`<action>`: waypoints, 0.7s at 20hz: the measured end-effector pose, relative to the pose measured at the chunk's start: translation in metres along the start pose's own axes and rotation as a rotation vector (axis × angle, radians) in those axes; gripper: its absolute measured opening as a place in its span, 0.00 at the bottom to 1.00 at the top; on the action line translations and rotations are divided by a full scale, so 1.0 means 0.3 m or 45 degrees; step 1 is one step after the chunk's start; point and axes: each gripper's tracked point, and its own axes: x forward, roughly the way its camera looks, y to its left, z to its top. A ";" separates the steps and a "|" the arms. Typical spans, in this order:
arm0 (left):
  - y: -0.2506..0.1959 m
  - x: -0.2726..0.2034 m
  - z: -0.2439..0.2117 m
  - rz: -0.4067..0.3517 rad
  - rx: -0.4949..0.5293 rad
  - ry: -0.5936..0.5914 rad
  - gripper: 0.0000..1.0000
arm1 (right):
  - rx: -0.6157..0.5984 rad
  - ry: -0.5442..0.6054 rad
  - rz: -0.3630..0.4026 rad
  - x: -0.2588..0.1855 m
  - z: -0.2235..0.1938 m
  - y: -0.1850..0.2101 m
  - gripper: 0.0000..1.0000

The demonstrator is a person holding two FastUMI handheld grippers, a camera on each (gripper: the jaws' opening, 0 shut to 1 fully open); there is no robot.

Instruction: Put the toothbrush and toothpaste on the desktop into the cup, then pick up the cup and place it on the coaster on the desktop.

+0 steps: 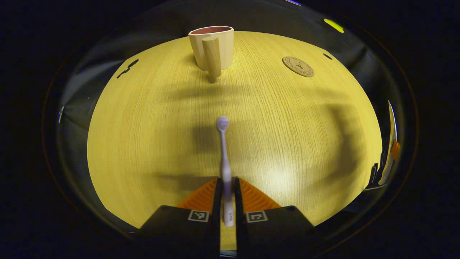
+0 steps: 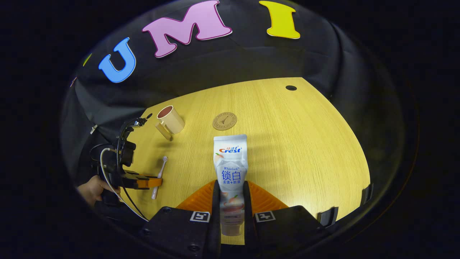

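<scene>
- Two grippers are loaded, one thing in each, both held above the wooden desktop (image 1: 151, 144).
- My left gripper (image 1: 227, 189) has its fingers pressed narrow onto the handle of the toothbrush (image 1: 224, 158); in the left gripper view the brush runs straight forward between them, head at the far end, clear of the wood.
- In the right gripper view that same left gripper (image 2: 152, 182) shows low at the left edge of the desktop, pointing in from the left, cables looping over it, with my hand (image 2: 94, 189) wrapped round its grip. The toothbrush (image 2: 160, 172) crosses its fingers, head toward the far side.
- My right gripper (image 2: 231, 194) clamps both fingers on the lower body of the toothpaste tube (image 2: 230, 169). The tube sticks forward, its flat crimped end farthest from me and its cap end back between the fingers.
- Ahead of the left gripper, at the far edge, stands the cream cup (image 1: 212, 45), upright, its handle turned toward me. In the right gripper view the cup (image 2: 171, 118) sits far left.
- To the right of the cup, apart from it, lies the round coaster (image 1: 298, 66), flat on the wood. In the right gripper view the coaster (image 2: 224, 121) is just beyond the tube's far end.
</scene>
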 end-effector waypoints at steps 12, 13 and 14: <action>0.030 -0.078 0.032 0.005 -0.216 -0.339 0.06 | -0.130 -0.209 0.143 0.105 0.339 0.163 0.30; 0.035 -0.107 0.035 -0.004 -0.238 -0.381 0.06 | -0.140 -0.245 0.165 0.114 0.382 0.194 0.30; 0.043 -0.132 0.047 -0.011 -0.261 -0.421 0.06 | -0.144 -0.279 0.193 0.123 0.433 0.233 0.30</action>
